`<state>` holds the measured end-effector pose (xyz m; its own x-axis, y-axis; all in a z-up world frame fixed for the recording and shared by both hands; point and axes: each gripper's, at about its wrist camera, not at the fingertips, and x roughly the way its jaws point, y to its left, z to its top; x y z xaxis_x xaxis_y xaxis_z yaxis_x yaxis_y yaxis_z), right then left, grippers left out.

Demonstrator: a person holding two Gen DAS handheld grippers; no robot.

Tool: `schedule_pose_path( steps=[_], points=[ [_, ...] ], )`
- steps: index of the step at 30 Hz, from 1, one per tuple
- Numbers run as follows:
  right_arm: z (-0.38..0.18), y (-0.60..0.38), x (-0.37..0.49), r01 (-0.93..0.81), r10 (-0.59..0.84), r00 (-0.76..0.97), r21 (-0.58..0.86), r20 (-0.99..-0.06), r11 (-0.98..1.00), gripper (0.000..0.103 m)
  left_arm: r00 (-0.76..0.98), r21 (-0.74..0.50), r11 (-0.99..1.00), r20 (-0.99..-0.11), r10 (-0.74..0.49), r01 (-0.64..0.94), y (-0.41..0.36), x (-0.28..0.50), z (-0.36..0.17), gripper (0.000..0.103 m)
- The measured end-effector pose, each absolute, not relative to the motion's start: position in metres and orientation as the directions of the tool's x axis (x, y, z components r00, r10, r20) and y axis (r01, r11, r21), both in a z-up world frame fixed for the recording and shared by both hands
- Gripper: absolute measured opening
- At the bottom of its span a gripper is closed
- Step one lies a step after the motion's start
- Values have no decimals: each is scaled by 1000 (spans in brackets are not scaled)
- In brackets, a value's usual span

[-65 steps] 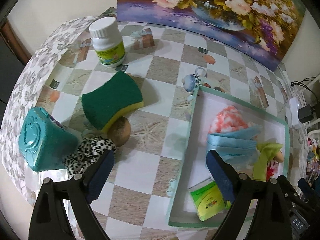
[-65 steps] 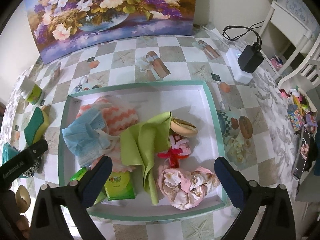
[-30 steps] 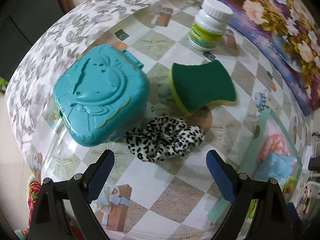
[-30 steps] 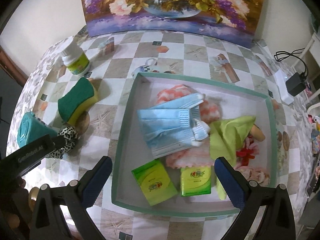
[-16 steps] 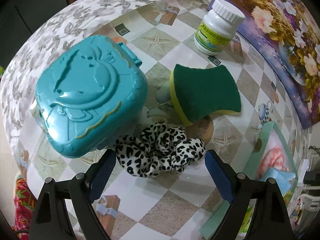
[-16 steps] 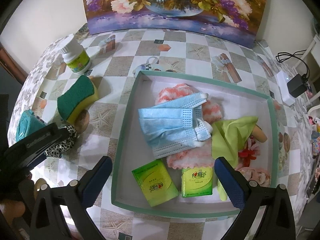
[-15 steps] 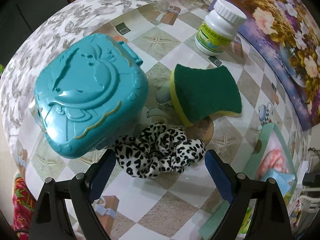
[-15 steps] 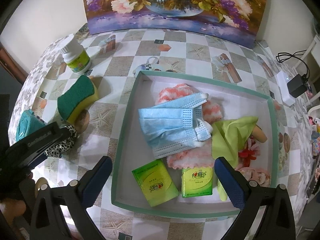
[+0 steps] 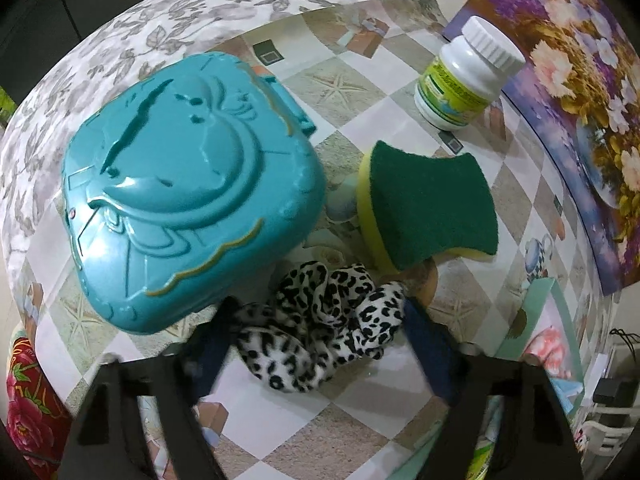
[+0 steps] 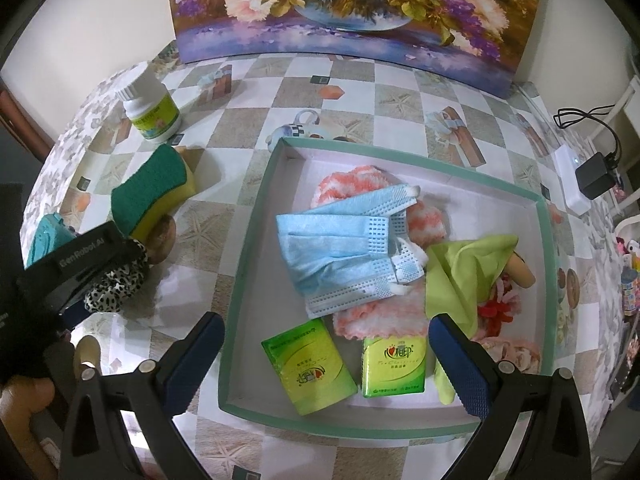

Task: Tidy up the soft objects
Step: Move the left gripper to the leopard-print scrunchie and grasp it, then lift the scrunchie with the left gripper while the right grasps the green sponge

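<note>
The teal-rimmed tray (image 10: 248, 216) is filling the right wrist view, holding a blue face mask (image 10: 340, 244), a green cloth (image 10: 464, 276) and 2 green tissue packs (image 10: 310, 366); the left wrist view is catching only its corner. That view is showing the teal plastic case (image 9: 180, 216) whole, plus the green sponge (image 9: 432, 208). The left gripper (image 9: 316, 320) is straddling the leopard scrunchie (image 9: 320, 328), jaws spread, pads beside it. The right gripper (image 10: 324, 360) is hovering released over the tray.
</note>
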<state>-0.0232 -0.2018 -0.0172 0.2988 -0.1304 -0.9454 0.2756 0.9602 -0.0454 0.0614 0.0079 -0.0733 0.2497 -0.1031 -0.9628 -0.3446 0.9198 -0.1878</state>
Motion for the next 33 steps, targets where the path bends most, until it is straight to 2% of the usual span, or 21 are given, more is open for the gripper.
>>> schedule_pose_path(
  steps=[2, 4, 10, 21, 26, 33],
  points=[
    [-18, -202, -23, 274, -133, 297, -49, -946, 961, 103, 250, -191, 921, -962, -108, -340, 9, 61, -74, 73],
    [-18, -201, -23, 271, -133, 294, -51, -946, 961, 103, 250, -189, 924, -962, -107, -331, 8, 60, -73, 64],
    [-20, -201, -22, 272, -138, 290, -57, -947, 961, 103, 236, -157, 944, -968, -88, -291, 0, 60, -77, 54],
    [-22, -202, -22, 270, -144, 289, -63, -946, 961, 103, 224, -116, 962, -973, -60, -247, -10, 62, -82, 50],
    [-21, -202, -22, 271, -145, 290, -64, -946, 960, 103, 226, -124, 965, -972, -71, -232, -20, 61, -81, 36],
    [-21, -201, -21, 270, -150, 290, -70, -945, 960, 103, 218, -149, 964, -971, -100, -221, -28, 62, -82, 30]
  ],
)
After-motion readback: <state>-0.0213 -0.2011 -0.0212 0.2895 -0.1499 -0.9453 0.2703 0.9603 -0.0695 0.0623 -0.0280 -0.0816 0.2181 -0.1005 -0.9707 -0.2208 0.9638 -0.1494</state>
